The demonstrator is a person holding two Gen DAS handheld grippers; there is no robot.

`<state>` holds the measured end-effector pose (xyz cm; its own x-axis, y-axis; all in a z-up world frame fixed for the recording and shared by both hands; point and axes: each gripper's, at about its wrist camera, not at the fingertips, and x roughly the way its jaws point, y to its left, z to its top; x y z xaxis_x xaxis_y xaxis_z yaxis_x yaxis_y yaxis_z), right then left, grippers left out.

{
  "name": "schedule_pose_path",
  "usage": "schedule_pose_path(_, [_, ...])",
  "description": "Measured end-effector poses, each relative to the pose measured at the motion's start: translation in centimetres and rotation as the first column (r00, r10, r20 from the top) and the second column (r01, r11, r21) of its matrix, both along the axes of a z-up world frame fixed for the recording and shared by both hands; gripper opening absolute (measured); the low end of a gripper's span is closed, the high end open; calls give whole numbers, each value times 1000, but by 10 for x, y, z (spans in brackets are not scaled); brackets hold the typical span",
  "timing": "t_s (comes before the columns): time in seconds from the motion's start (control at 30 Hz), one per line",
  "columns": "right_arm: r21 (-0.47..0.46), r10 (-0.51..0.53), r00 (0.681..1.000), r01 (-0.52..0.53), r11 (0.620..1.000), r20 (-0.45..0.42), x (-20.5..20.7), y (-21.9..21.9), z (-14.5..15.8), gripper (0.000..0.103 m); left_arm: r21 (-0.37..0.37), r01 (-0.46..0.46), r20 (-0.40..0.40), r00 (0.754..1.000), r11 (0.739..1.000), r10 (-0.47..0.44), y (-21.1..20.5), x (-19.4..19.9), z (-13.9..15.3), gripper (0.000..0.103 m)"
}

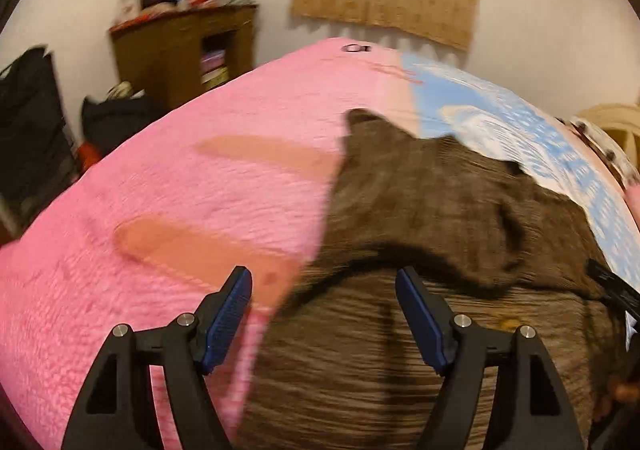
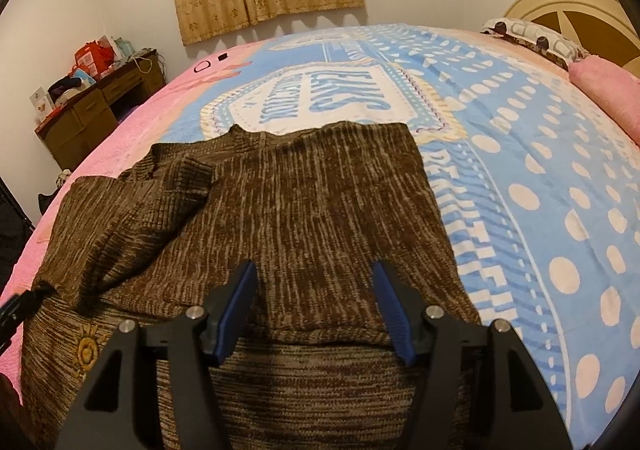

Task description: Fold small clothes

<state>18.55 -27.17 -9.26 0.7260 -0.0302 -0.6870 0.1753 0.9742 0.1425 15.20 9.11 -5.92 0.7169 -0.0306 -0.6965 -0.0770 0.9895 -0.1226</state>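
Brown knit sweater [image 2: 304, 202] spans pink-blue blanket [image 2: 540, 154]; both grippers gape above it.

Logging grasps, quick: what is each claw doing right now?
Left claw: open, holding nothing, above the brown knitted sweater.
Right claw: open, holding nothing.
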Motion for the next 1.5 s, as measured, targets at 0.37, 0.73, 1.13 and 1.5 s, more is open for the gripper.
schedule_pose_path(0.37, [31, 224, 973, -226, 974, 48, 30, 117, 31, 84, 116, -13, -33, 999, 993, 17, -12, 3, -23, 87])
schedule_pose_path(0.73, [-44, -76, 993, 72, 996, -94, 4, 28, -2, 80, 86, -1, -25, 1000, 996, 3, -4, -2, -20, 90])
schedule_pose_path(1.13, [136, 25, 1000, -27, 990, 18, 52, 24, 26, 79, 84, -1, -25, 1000, 996, 3, -6, 0, -22, 91])
schedule_pose_path(1.5, [-147, 176, 984, -173, 974, 4, 55, 96, 17, 12, 71, 5, -22, 1000, 997, -3, -3, -1, -22, 92])
